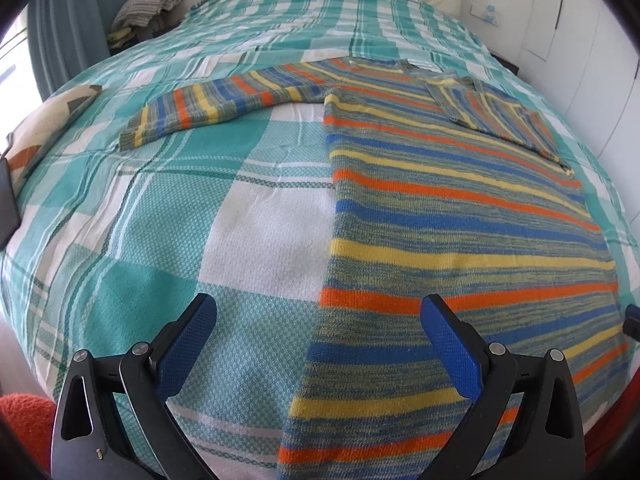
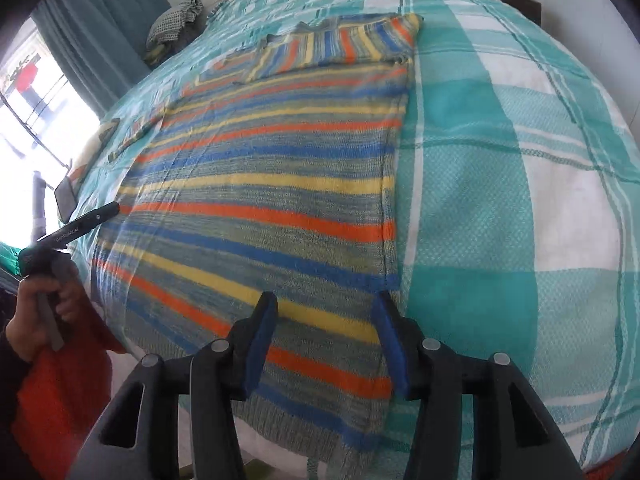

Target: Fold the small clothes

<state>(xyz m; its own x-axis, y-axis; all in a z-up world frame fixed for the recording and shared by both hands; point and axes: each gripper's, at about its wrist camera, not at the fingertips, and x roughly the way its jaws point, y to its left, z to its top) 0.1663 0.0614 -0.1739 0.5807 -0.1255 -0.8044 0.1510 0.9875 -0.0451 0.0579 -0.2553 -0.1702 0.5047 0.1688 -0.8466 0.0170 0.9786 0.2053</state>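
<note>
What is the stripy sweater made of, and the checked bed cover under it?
The stripy sweater looks like knitted yarn, maybe wool or acrylic: soft and matte, with tiny knit loops and a ribbed hem. The checked bed cover looks like woven cotton, with a bumpy waffle-like texture and no shine.

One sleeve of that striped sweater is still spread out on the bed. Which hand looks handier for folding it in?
Probably left. The left gripper, open, faces the spread sleeve; the right gripper sits at the sweater's opposite edge.

bed (image 1: 248,216) (teal plaid cover) | curtain (image 2: 100,28) teal | window (image 2: 36,92) bright
</note>
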